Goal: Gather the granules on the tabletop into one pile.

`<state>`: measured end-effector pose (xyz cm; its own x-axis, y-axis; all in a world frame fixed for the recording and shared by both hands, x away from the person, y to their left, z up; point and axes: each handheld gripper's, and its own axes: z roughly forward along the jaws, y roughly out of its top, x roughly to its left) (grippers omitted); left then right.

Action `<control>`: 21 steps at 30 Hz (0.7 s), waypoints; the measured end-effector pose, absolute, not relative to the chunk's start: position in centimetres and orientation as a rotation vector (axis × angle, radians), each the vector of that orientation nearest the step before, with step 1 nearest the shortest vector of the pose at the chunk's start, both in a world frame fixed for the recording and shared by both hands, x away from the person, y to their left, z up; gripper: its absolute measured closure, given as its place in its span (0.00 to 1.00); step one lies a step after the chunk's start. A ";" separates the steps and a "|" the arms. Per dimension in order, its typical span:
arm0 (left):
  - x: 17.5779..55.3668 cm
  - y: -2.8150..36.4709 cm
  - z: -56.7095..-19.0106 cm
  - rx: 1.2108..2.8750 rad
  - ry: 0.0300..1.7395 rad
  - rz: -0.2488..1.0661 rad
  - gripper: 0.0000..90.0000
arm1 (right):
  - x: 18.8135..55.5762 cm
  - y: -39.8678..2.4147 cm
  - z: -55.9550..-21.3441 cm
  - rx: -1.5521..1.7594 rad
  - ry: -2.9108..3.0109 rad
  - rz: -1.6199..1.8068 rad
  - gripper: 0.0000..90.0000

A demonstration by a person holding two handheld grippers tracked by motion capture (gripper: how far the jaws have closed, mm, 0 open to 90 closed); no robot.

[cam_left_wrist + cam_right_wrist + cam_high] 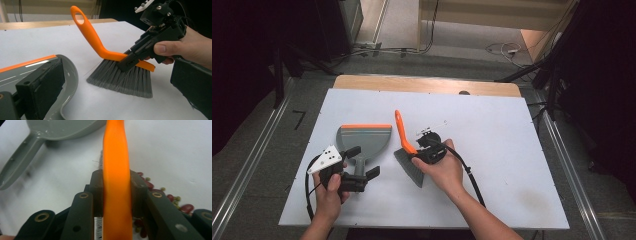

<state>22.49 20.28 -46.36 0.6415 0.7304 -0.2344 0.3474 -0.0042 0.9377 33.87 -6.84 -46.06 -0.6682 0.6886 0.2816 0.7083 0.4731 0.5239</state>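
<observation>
On the left we have the left gripper (360, 176) at the handle of the grey dustpan (363, 138), which lies flat on the table (512, 150). Its jaws stand apart on both sides of the handle, not yet closed on it. In the middle, the right gripper (424, 149) has its jaws clamped on the orange back of the brush (408, 150); the bristles touch the table and the handle rises away from us. Beside the bristles lie small red and greenish pieces (160, 195), perhaps beans, though this view is blurred. We judge that the brush is taken, while sweeping the pieces into the dustpan is still left.
</observation>
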 end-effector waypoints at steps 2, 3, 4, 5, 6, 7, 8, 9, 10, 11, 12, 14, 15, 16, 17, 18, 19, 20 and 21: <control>22.5 20.2 -46.4 1.610 0.906 0.380 0.00 | 34.1 -7.3 -46.2 -1.286 -2.663 -0.970 0.76; 22.5 20.2 -46.4 1.611 0.906 0.380 0.00 | 34.1 -7.5 -46.3 -1.300 -2.654 -0.973 0.76; 22.5 20.2 -46.4 1.611 0.905 0.379 0.00 | 34.2 -7.8 -46.3 -1.308 -2.656 -0.971 0.76; 22.5 20.2 -46.4 1.611 0.905 0.379 0.00 | 34.3 -8.0 -46.3 -1.318 -2.652 -0.968 0.76; 22.5 20.2 -46.4 1.612 0.905 0.380 0.00 | 34.3 -8.1 -46.3 -1.326 -2.650 -0.971 0.76; 22.5 20.2 -46.4 1.612 0.905 0.380 0.00 | 34.4 -8.3 -46.3 -1.330 -2.654 -0.972 0.76; 22.5 20.2 -46.4 1.612 0.905 0.380 0.00 | 34.4 -8.5 -46.3 -1.339 -2.653 -0.967 0.76; 22.5 20.2 -46.4 1.612 0.905 0.381 0.00 | 34.5 -8.7 -46.3 -1.346 -2.653 -0.972 0.76; 22.5 20.2 -46.4 1.612 0.906 0.381 0.00 | 34.6 -9.0 -46.3 -1.354 -2.648 -0.972 0.76; 22.5 20.2 -46.4 1.613 0.905 0.381 0.00 | 34.7 -9.2 -46.4 -1.359 -2.645 -0.971 0.76; 22.5 20.2 -46.4 1.612 0.905 0.381 0.00 | 34.8 -9.4 -46.4 -1.363 -2.644 -0.975 0.76; 22.5 20.2 -46.4 1.613 0.904 0.382 0.00 | 35.0 -9.8 -46.5 -1.376 -2.638 -0.975 0.75; 22.5 20.2 -46.4 1.612 0.904 0.382 0.00 | 35.1 -9.9 -46.5 -1.382 -2.635 -0.974 0.75; 22.5 20.2 -46.4 1.612 0.904 0.383 0.00 | 35.1 -10.1 -46.4 -1.393 -2.629 -0.975 0.75; 22.5 20.2 -46.4 1.614 0.904 0.383 0.00 | 35.2 -10.3 -46.4 -1.396 -2.630 -0.975 0.75; 22.5 20.2 -46.4 1.614 0.904 0.383 0.00 | 35.3 -10.4 -46.4 -1.402 -2.632 -0.975 0.75; 22.5 20.2 -46.4 1.615 0.903 0.383 0.00 | 35.3 -10.6 -46.4 -1.408 -2.629 -0.979 0.75; 22.5 20.2 -46.4 1.616 0.904 0.383 0.00 | 35.4 -10.8 -46.4 -1.409 -2.630 -0.980 0.75; 22.5 20.2 -46.4 1.616 0.903 0.383 0.00 | 35.4 -10.9 -46.4 -1.417 -2.632 -0.978 0.75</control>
<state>22.48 20.23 -46.43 0.6459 0.7292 -0.2260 0.3445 -0.0143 0.9387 35.41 -10.93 -46.38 -0.5941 0.7551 0.2773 0.7530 0.4009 0.5217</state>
